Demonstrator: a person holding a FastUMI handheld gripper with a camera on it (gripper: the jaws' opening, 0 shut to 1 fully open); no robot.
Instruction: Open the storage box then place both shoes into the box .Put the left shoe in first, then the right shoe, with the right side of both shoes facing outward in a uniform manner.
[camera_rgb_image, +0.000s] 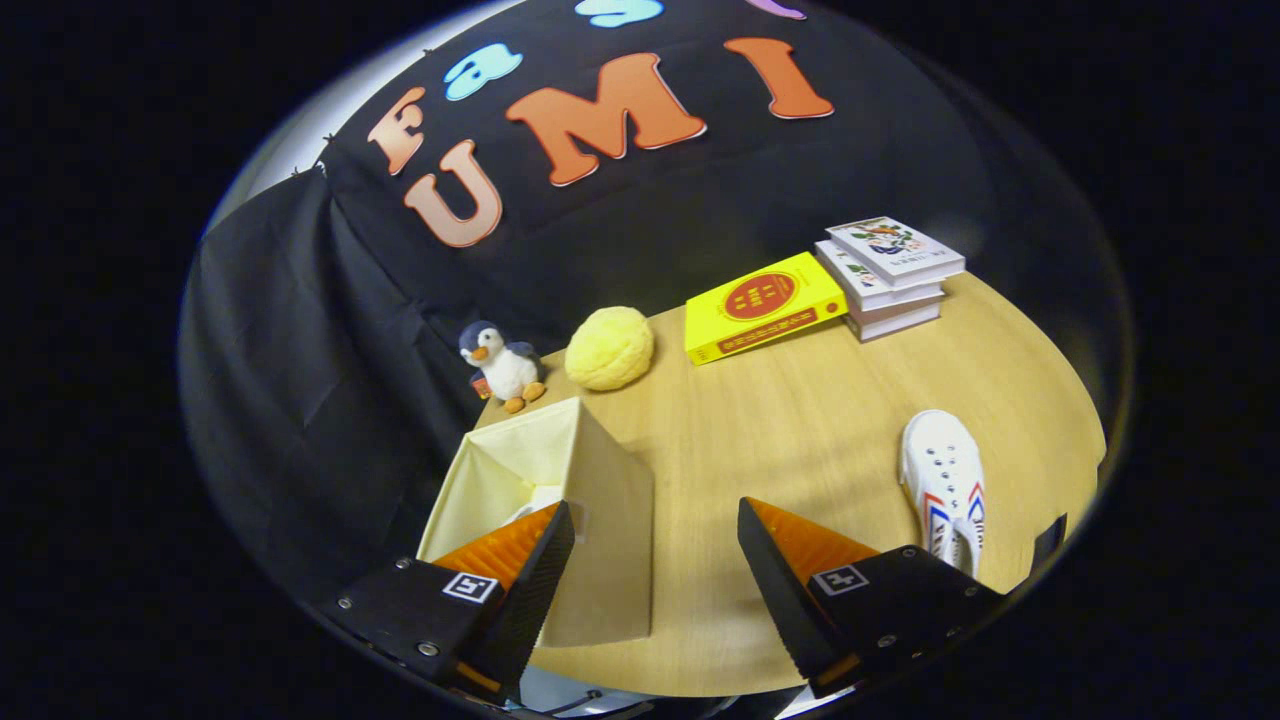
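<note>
On the wooden table (800, 420), gripper view, the storage box (600, 500) serves as the reference point. It is a pale cream fabric box, open at the top, with something white lying inside that is too hidden to identify. The gripper (655, 565) hangs with its fingers spread wide apart and gripping nothing; one finger sits over the box's open mouth, the other over bare tabletop just right of the box. Each finger mount carries a small square black-and-white marker.

Well to the right of the box, a white canvas shoe (945, 485) with red and blue side stripes lies on the table, beside the right finger.

Beyond the box, a plush penguin (500, 365) stands at the table's back edge, with a yellow ball (610, 347) just right of it. Farther right lies a yellow book (765, 305) bearing a red round emblem; its writing is too small to read. A stack of books (890, 275) sits just beyond that, cover text likewise illegible.
</note>
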